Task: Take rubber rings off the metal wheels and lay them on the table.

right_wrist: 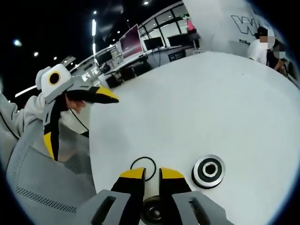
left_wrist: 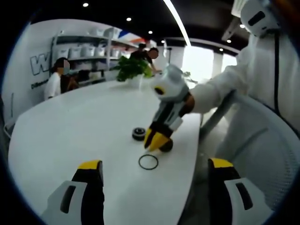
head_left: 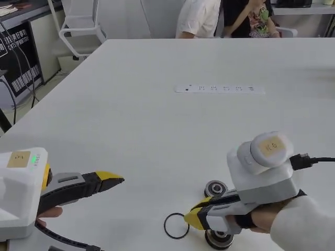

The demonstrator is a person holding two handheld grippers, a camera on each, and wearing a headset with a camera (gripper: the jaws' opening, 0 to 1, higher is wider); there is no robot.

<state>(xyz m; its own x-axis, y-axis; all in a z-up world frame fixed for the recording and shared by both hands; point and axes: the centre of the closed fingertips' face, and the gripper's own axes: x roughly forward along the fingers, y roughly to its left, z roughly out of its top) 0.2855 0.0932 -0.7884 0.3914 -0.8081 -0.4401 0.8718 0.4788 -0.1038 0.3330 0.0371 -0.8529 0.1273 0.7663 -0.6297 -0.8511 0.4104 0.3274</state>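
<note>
Left gripper [head_left: 114, 180] hangs over the near edge of the table [head_left: 157, 130], well to the left of the ring. It is released: in the left gripper view its jaws stand wide apart with nothing between them. The ring [head_left: 176, 226], a thin black loop, lies flat on the table, off both wheels. The right gripper [head_left: 192, 217] reaches in from the right of the ring, its yellow tips just beside the loop; whether they touch it cannot be told. In the right gripper view its jaws are drawn close with a slim gap and the tips are empty, but whether they pinch the near wheel beneath them cannot be told. The near wheel [head_left: 219, 239] sits under that gripper, right of the ring. The far wheel [head_left: 215, 188] lies flat, just beyond the ring and to its right. A power strip [head_left: 220, 89] lies well beyond the ring, and people [head_left: 199, 18] sit at the far edge.
</note>
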